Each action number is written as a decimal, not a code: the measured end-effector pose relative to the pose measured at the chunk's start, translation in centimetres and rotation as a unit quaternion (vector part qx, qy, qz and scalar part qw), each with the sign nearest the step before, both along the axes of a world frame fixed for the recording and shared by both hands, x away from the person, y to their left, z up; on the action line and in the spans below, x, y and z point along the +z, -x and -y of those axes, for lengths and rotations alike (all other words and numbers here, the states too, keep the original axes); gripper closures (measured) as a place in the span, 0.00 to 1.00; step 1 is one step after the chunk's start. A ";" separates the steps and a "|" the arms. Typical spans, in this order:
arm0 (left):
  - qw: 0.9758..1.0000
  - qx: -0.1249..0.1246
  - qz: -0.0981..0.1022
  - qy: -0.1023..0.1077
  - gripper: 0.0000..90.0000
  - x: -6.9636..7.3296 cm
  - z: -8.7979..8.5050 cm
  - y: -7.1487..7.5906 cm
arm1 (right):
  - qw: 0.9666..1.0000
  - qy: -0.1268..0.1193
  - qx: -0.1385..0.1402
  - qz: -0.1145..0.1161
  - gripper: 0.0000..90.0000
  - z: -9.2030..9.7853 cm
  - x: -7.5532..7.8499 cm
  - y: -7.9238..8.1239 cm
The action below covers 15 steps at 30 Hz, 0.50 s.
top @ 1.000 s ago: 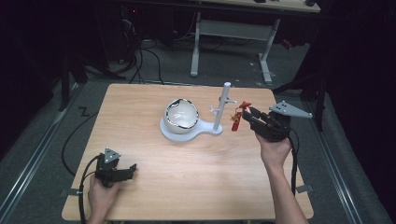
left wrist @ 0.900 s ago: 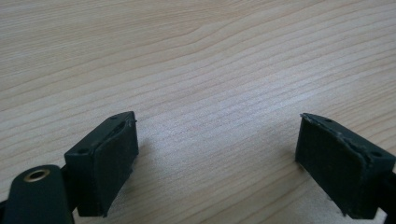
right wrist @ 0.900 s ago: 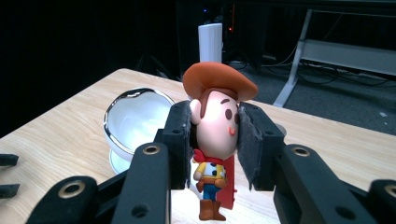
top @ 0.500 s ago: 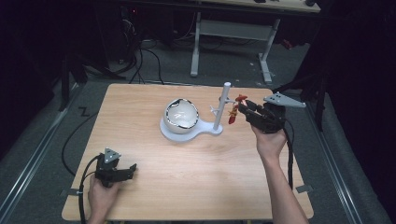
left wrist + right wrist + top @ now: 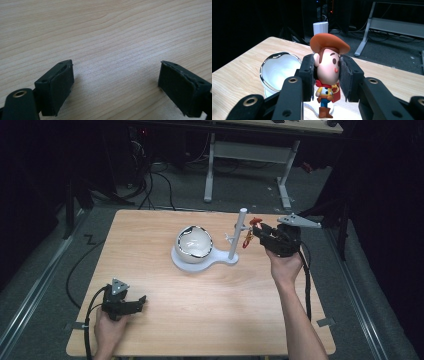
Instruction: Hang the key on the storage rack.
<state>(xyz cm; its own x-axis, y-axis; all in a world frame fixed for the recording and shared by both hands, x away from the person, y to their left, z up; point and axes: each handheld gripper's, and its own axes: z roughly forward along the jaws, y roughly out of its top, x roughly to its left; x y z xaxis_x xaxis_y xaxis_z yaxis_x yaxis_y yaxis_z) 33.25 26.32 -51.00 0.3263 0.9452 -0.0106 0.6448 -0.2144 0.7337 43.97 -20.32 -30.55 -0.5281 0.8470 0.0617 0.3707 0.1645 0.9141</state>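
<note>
A small cowboy figurine point(image 5: 327, 75) with a brown hat, red scarf and brown boots hangs by its head between the pads of my right gripper point(image 5: 327, 75), which is shut on it. In the high view the right gripper point(image 5: 257, 233) holds the figurine point(image 5: 248, 236) just right of a white post point(image 5: 237, 236) that rises from a white stand point(image 5: 220, 261). A white bowl point(image 5: 194, 241) with a dark rim sits on that stand; the bowl point(image 5: 277, 69) lies to the figurine's left. My left gripper point(image 5: 135, 302) rests near the table's front left, open over bare wood point(image 5: 115, 80).
The wooden table point(image 5: 165, 325) stands on a grey floor. Cables point(image 5: 155, 185) and a metal desk frame point(image 5: 250, 155) lie beyond the far edge. A black cable point(image 5: 306, 285) trails from the right gripper along the forearm.
My right gripper has carried the figurine up and leftward, closer to the white post. The left gripper has stayed put.
</note>
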 end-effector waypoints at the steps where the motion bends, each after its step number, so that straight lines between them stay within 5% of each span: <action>1: 1.000 0.000 0.000 0.000 0.15 0.0 0.0 0.0 | 1.000 0.002 -0.003 -0.002 0.74 0.0 -0.1 -0.1; 15: 1.000 0.000 0.000 0.000 0.15 0.0 0.0 0.0 | 1.000 0.001 -0.016 -0.016 0.74 0.4 -1.2 -0.6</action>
<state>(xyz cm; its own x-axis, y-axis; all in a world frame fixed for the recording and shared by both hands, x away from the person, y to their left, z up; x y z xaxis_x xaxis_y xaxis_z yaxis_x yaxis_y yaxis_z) 33.25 26.32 -51.00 0.3266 0.9451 -0.0112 0.6447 -0.2141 0.7338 44.53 -20.72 -31.75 -0.4982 0.8636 0.0771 0.4050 0.1531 0.9014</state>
